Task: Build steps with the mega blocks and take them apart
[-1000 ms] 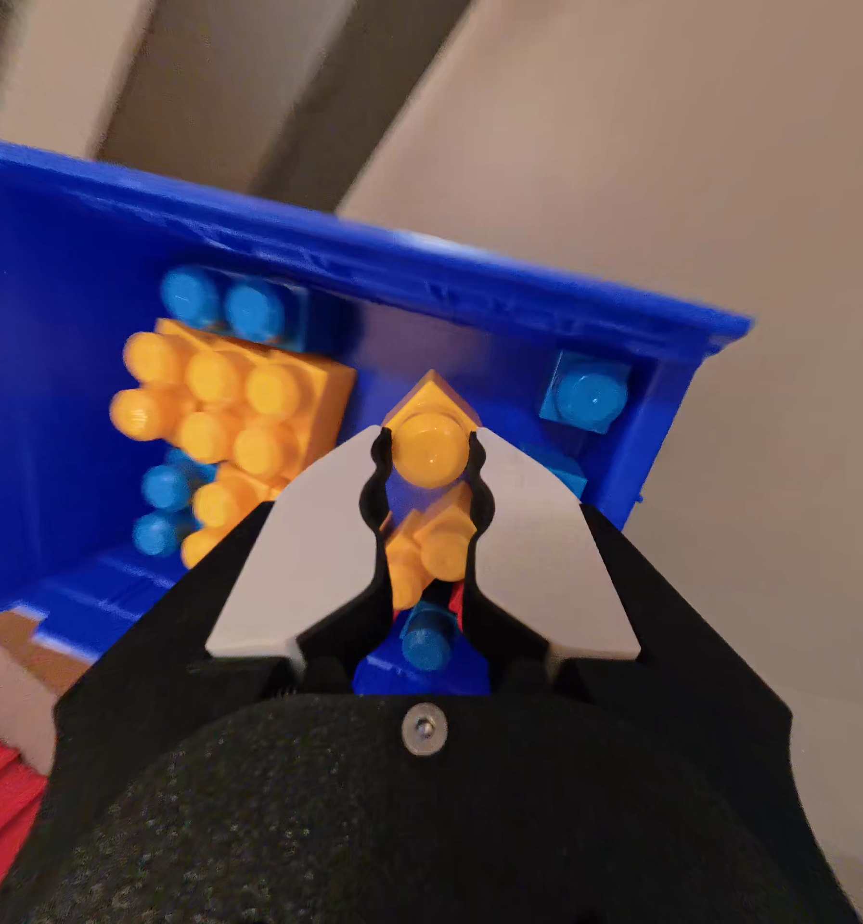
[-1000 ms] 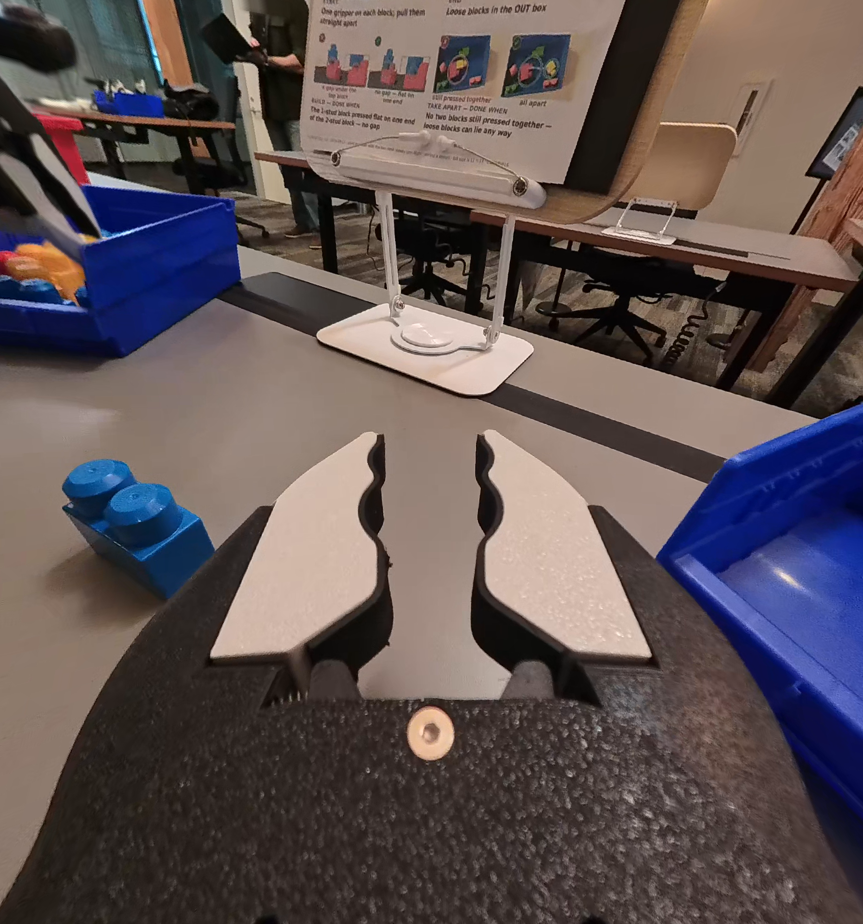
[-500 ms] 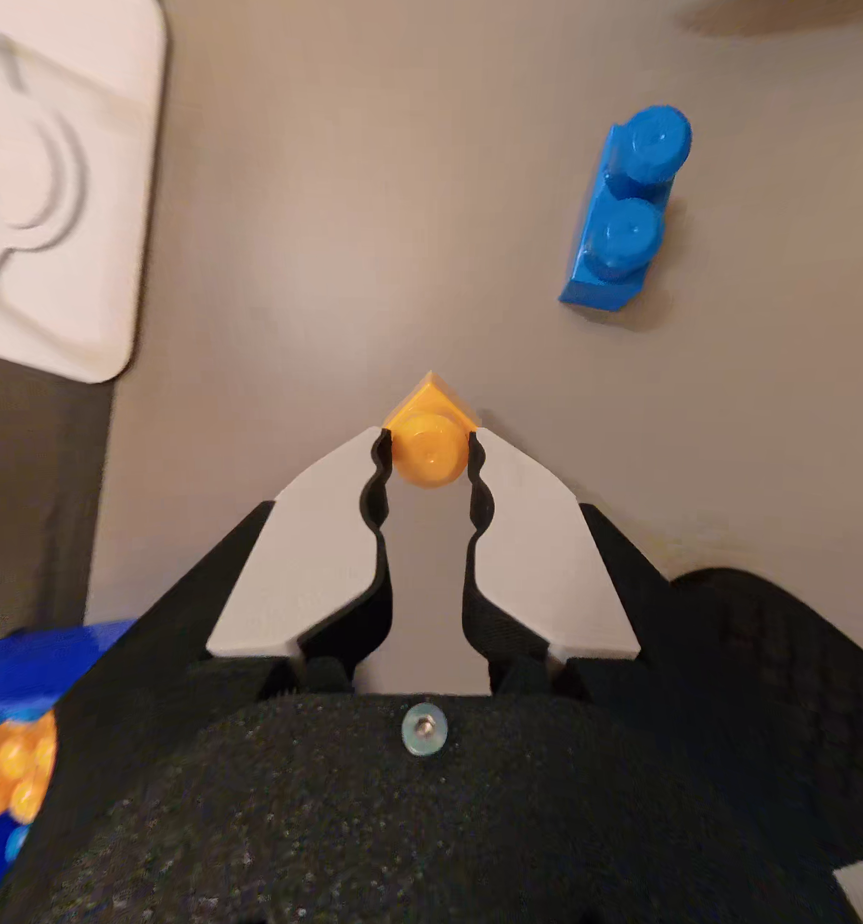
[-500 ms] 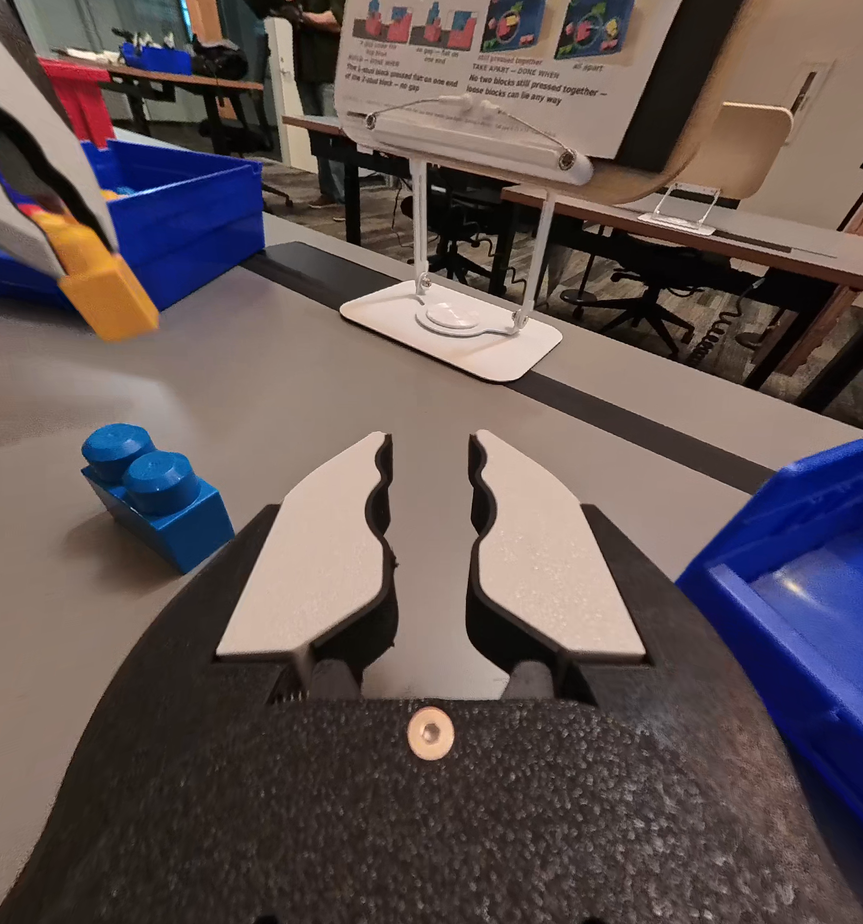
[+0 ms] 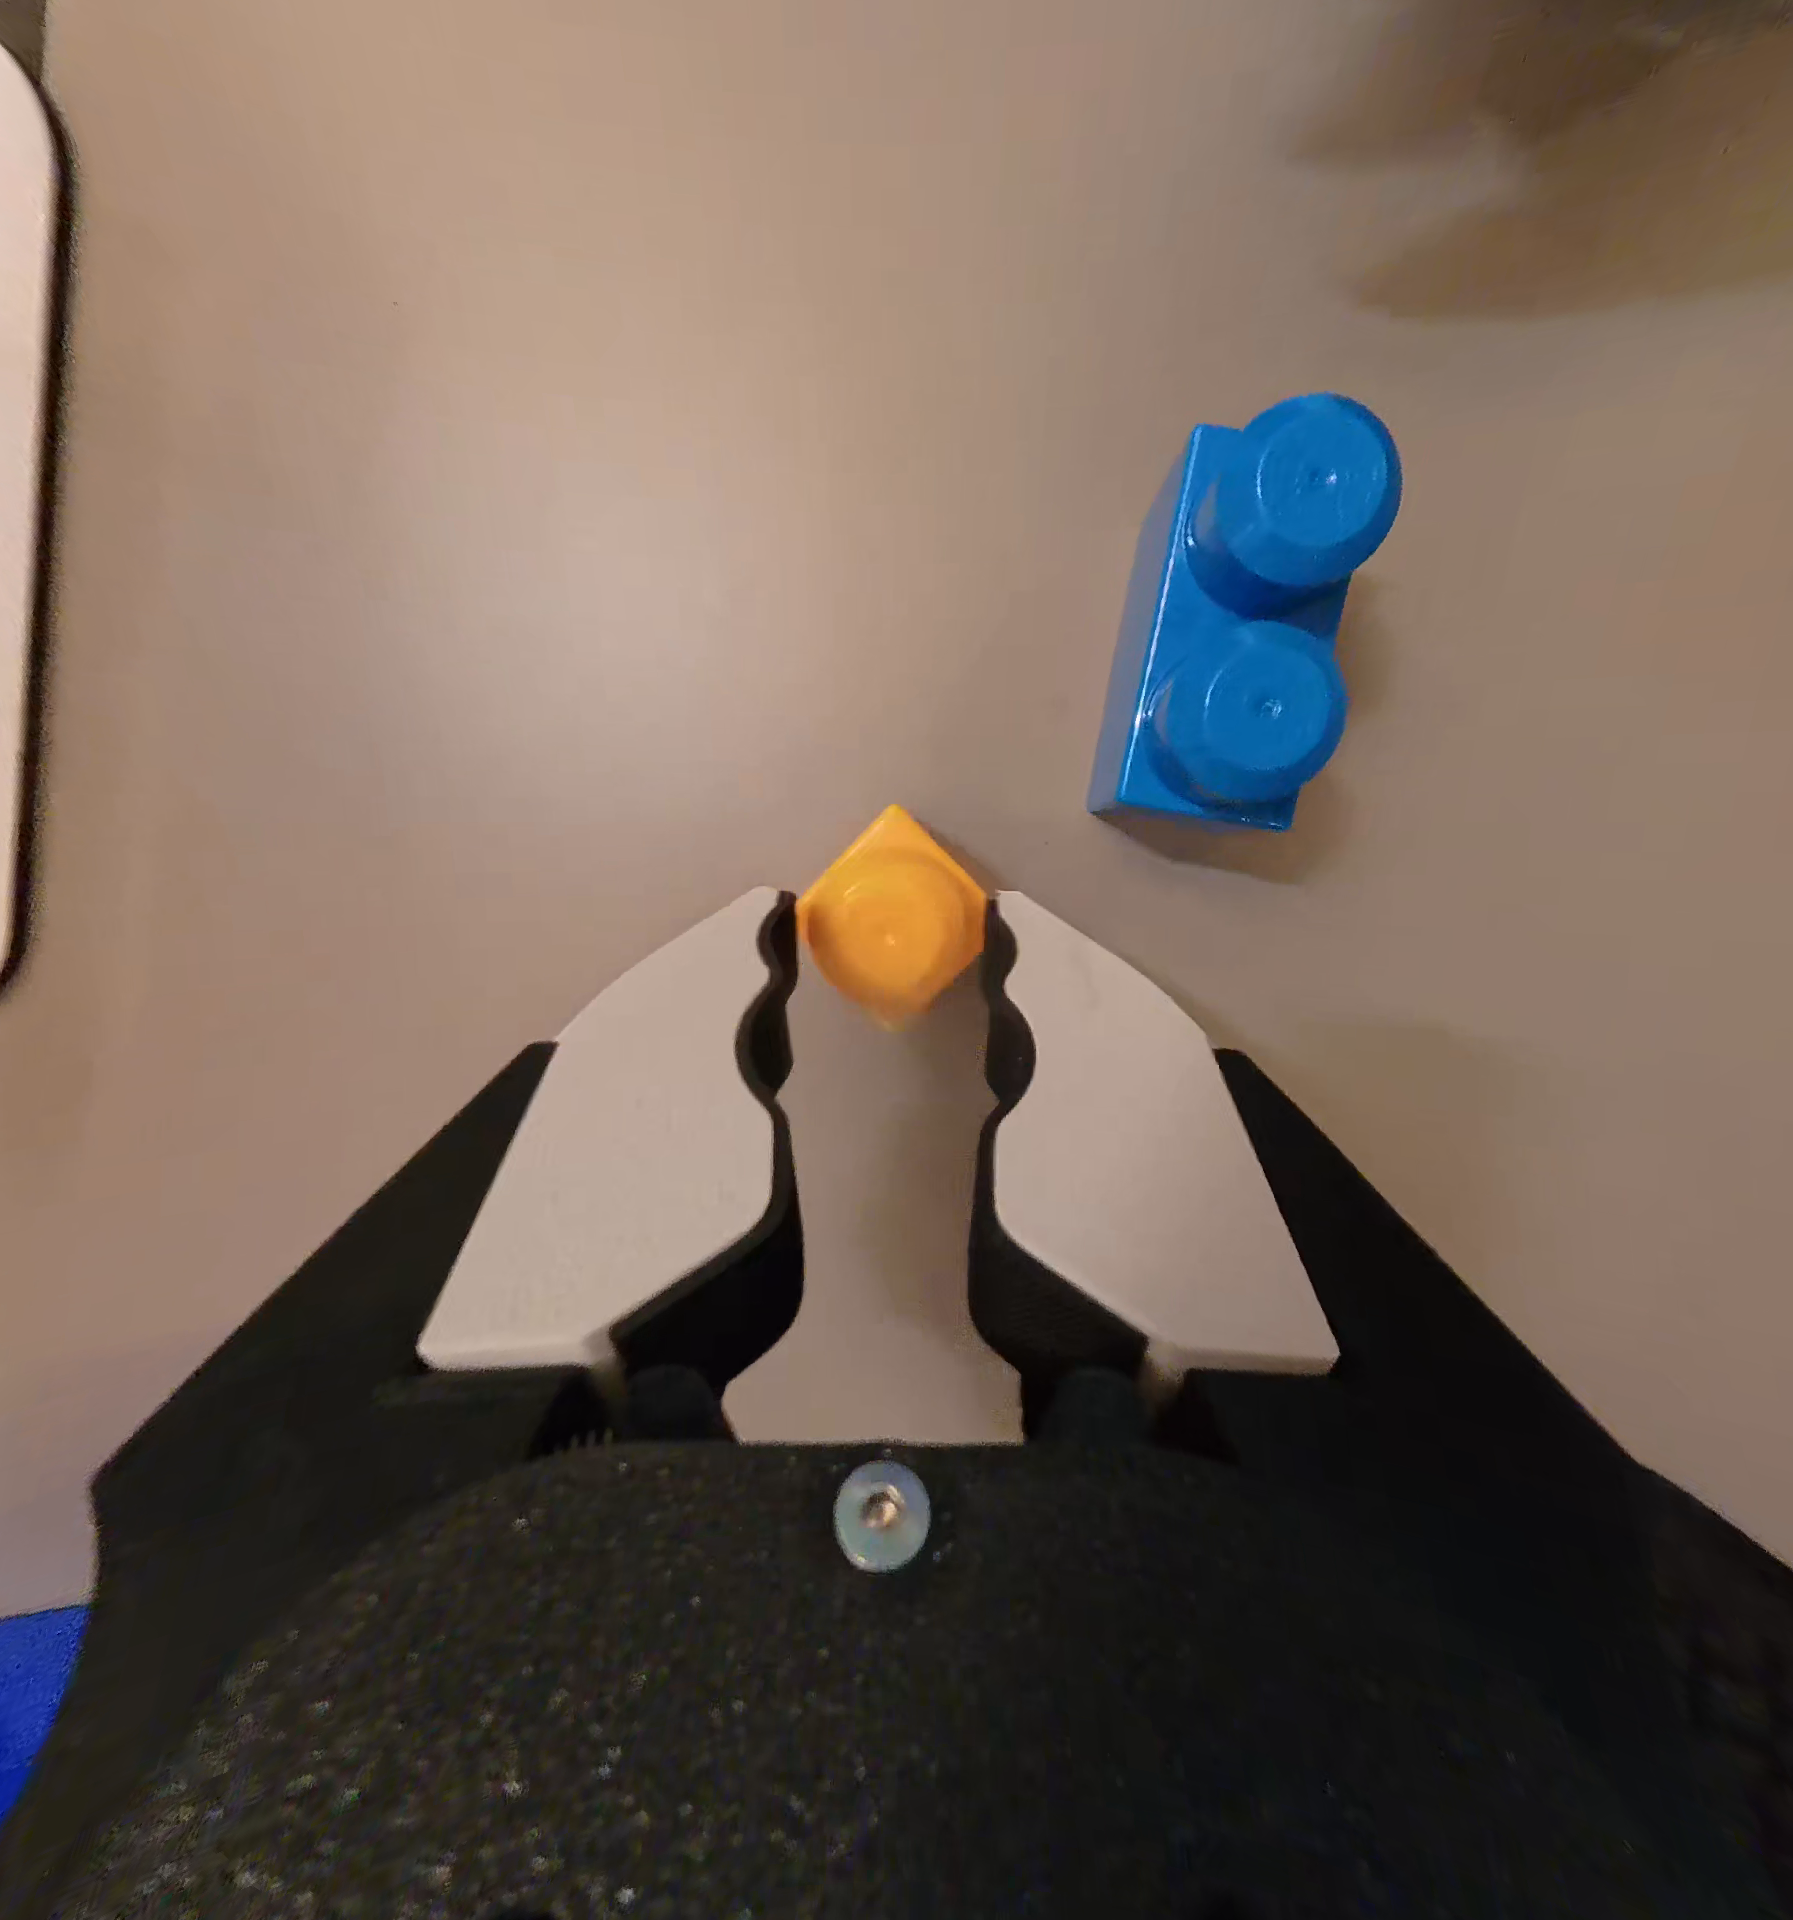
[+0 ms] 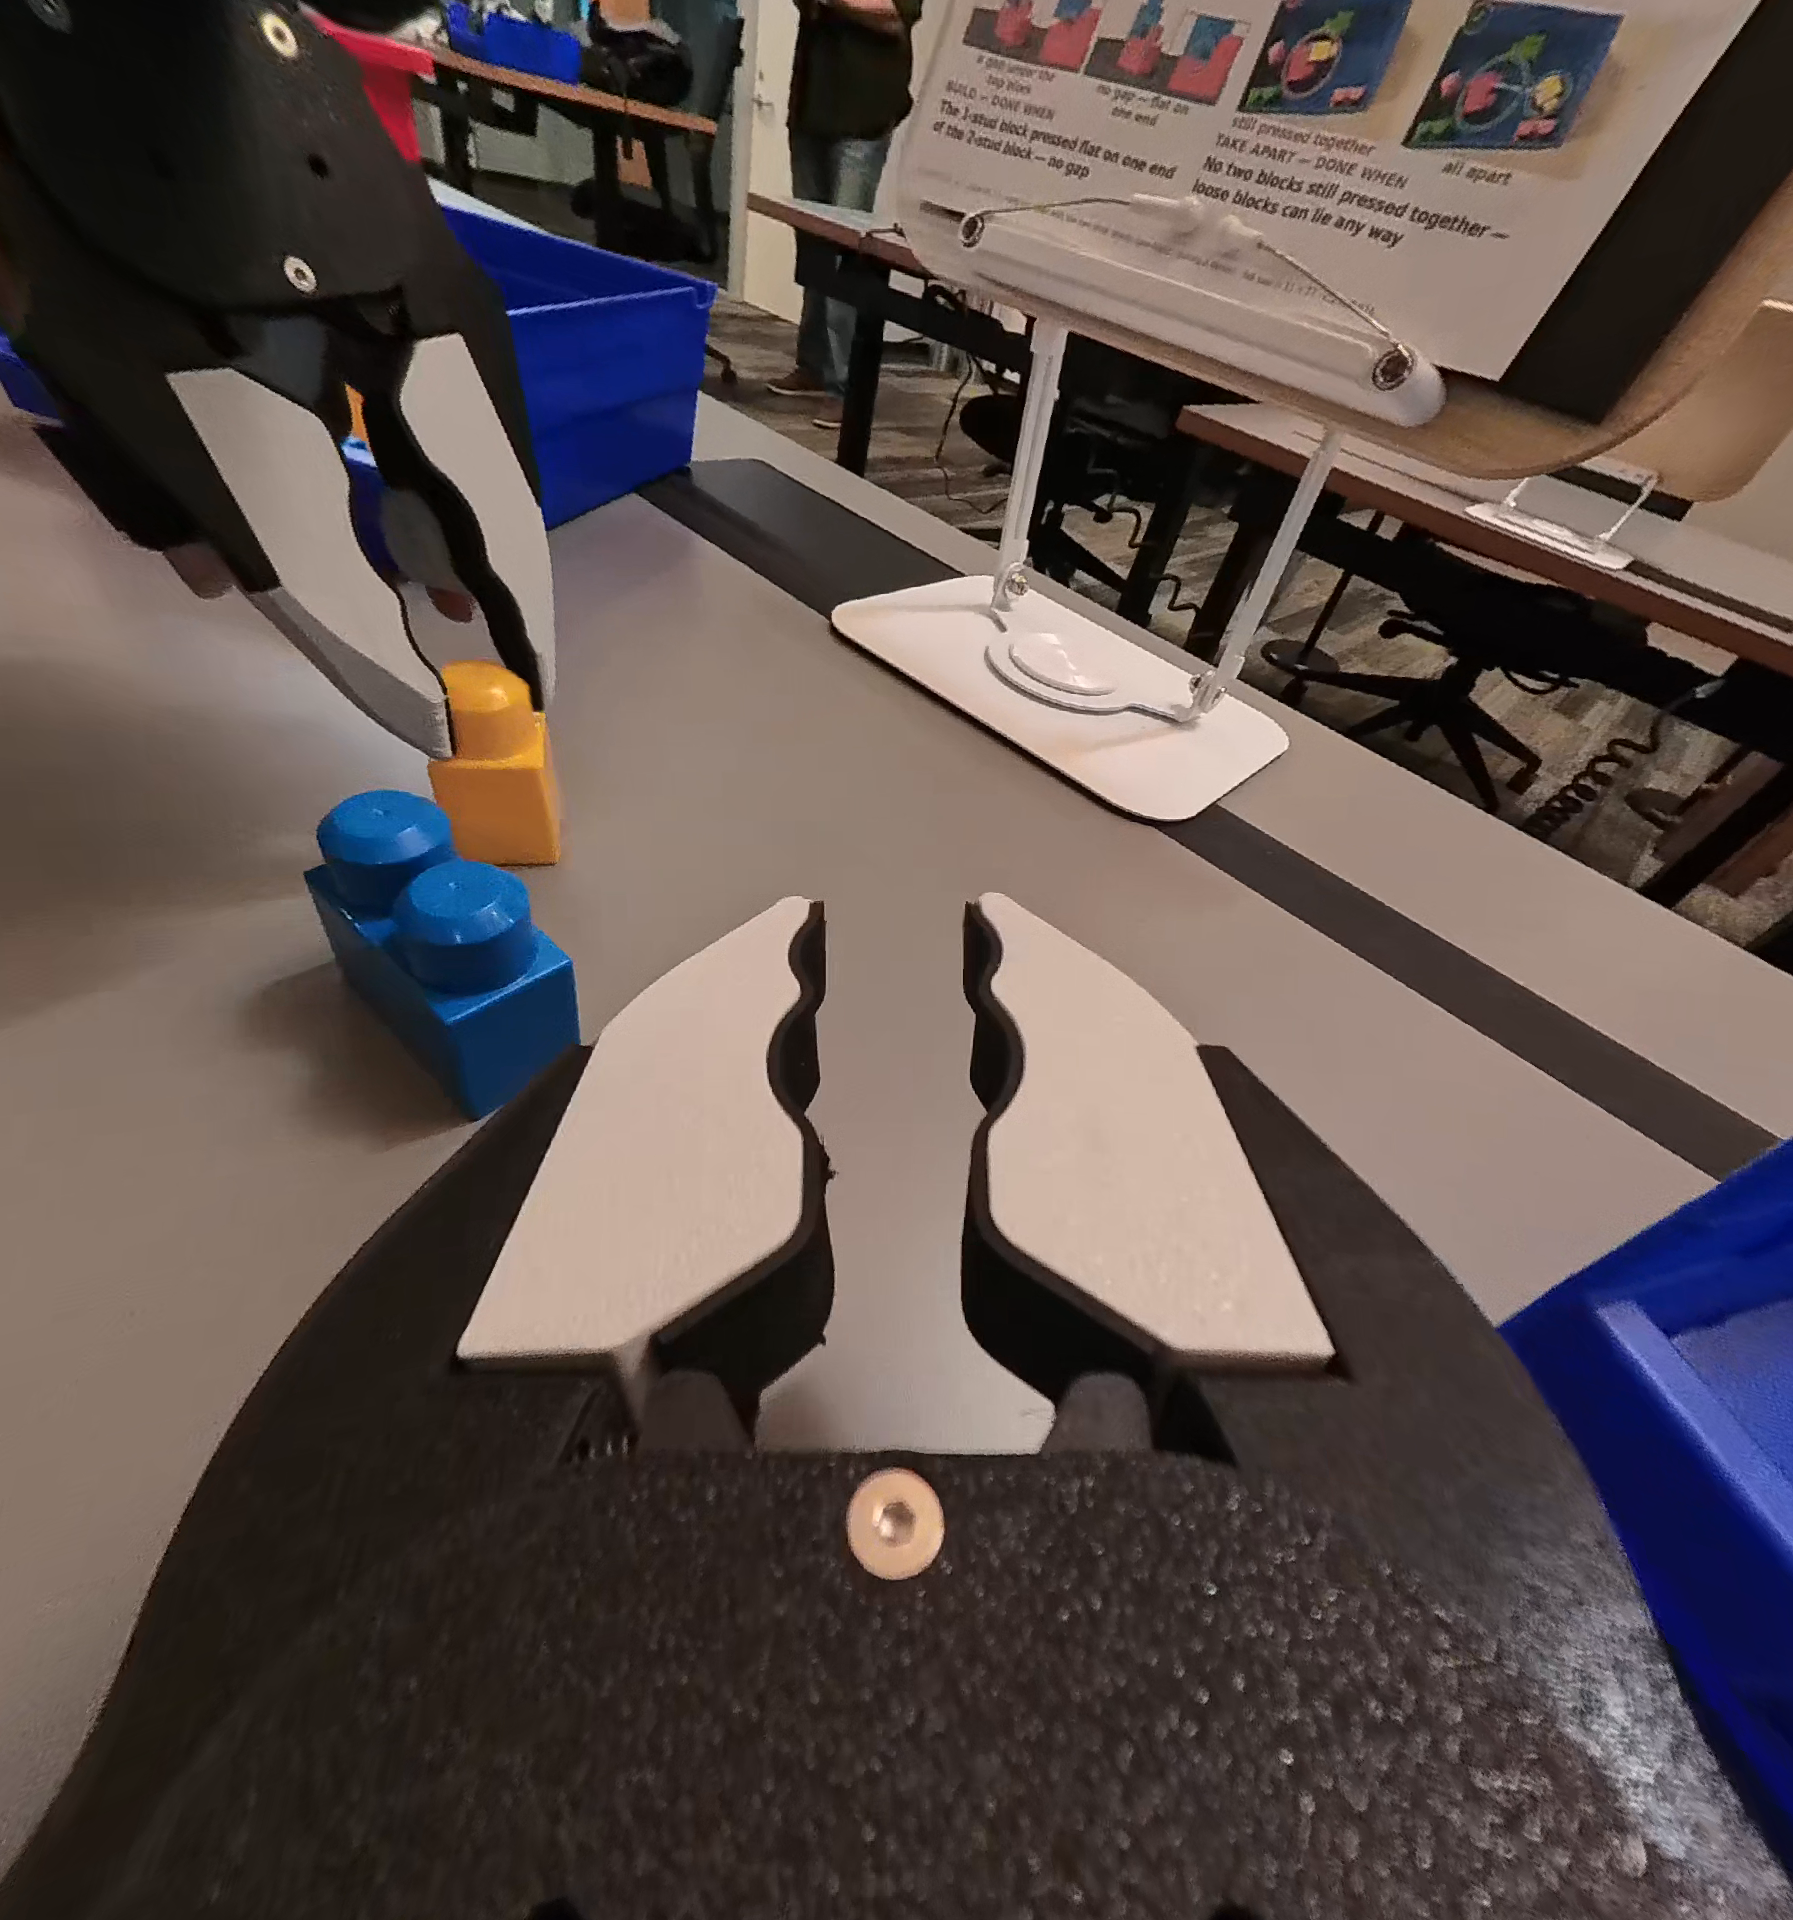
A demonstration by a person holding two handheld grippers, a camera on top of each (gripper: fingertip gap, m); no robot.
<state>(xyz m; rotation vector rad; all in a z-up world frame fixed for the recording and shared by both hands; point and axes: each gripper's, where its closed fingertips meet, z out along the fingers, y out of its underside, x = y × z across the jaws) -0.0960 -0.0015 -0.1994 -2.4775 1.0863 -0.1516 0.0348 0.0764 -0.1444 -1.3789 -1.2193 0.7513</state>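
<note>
**Two black grippers with grey fingers**

The left gripper (image 5: 890,914) is showing a bumpy black body and one shiny round screw. Its two fingers (image 5: 663,1122) are wearing flat grey tops with wavy black inner edges. The right gripper (image 6: 892,914) is looking just the same, screw and all.

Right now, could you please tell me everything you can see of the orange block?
The orange block is a small one-stud piece of glossy plastic, upright with its round stud on top. It seems to rest on the grey table, just beyond the blue two-stud block without touching it. The left tongs flank its stud.
</note>
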